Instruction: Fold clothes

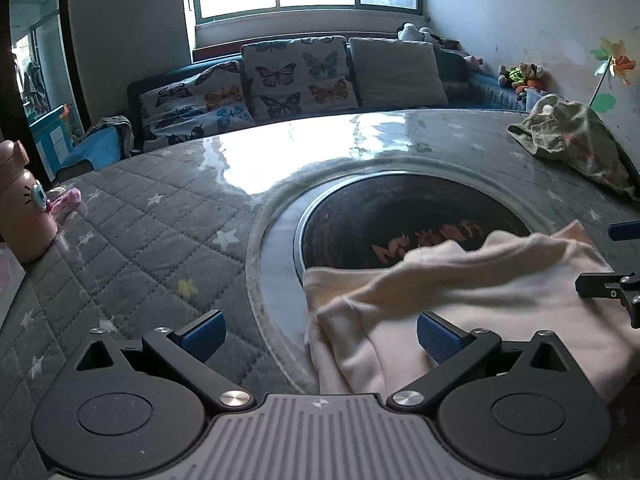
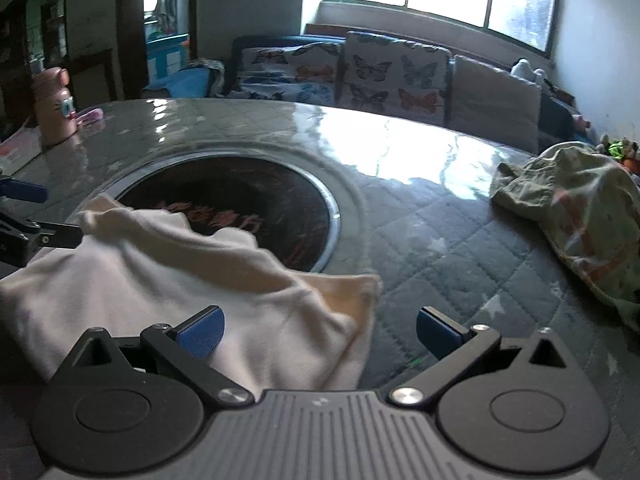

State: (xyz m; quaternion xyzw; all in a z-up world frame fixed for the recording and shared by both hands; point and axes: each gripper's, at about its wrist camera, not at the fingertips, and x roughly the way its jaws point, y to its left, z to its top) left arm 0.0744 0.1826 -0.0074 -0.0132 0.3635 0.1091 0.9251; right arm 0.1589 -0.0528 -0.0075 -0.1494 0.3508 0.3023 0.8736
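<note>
1. One cream garment (image 1: pixel 460 300), folded and rumpled, lying on the desk (image 1: pixel 140 232) at the near edge, partly over the dark round inset (image 1: pixel 400 216) in the middle.
2. One olive patterned garment (image 2: pixel 572 208), heaped at the desk's far right, well apart from the cream one.
3. Two hand-held grippers: left hand-held gripper (image 1: pixel 320 336) released, jaws spread wide, right blue pad over the cream cloth, left pad over the quilted cover; nothing clamped.
4. Right hand-held gripper (image 2: pixel 320 334) likewise released, left pad above the cloth, right pad over bare quilting.
5. One pink bottle (image 2: pixel 52 104) standing at the far left.
6. Three cushions (image 1: pixel 300 76) on the sofa behind, two with butterflies, one plain.
</note>
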